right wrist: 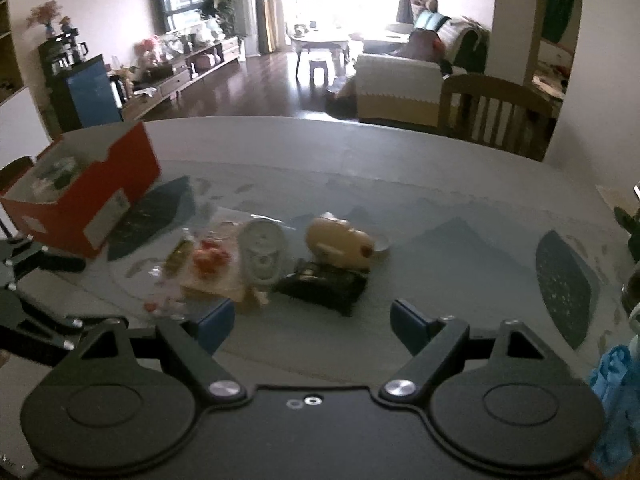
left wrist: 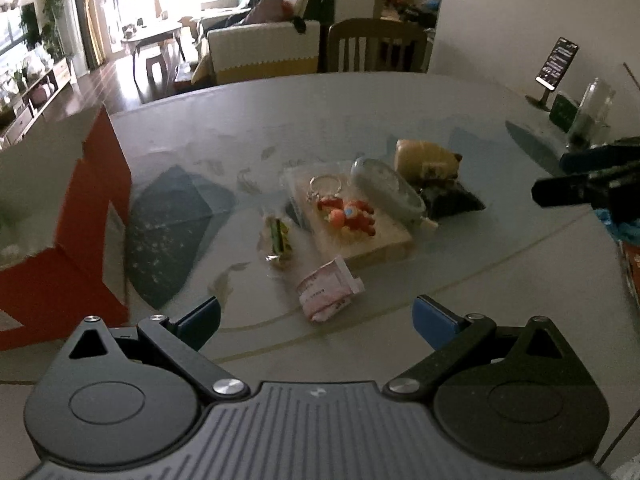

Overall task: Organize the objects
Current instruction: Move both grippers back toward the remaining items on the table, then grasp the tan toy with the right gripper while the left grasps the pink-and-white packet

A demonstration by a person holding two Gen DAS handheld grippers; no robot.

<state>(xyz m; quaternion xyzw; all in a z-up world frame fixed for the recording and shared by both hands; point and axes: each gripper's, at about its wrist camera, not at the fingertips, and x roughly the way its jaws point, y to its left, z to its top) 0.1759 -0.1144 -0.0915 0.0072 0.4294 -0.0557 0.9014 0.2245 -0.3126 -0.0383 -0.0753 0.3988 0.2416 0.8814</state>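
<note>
A small heap lies mid-table: a red and orange keychain figure [left wrist: 350, 216] on a flat tan packet [left wrist: 360, 236], a clear rounded case [left wrist: 386, 188], a tan plush toy [left wrist: 426, 158], a black pouch [left wrist: 450, 198], a wrapped green sweet [left wrist: 278, 240] and a folded pink paper [left wrist: 328, 292]. My left gripper [left wrist: 316, 318] hovers open just short of the pink paper. My right gripper [right wrist: 312, 322] is open in front of the black pouch [right wrist: 324, 286], with the plush toy [right wrist: 340, 246] and clear case [right wrist: 262, 254] behind. An open red box [right wrist: 100, 200] stands at the left.
The red box [left wrist: 80, 220] sits close on my left gripper's left side. A phone on a stand [left wrist: 556, 64] and a glass jar [left wrist: 592, 116] are at the far right. A wooden chair [left wrist: 376, 46] stands behind the table. Blue cloth [right wrist: 616, 396] lies at the right edge.
</note>
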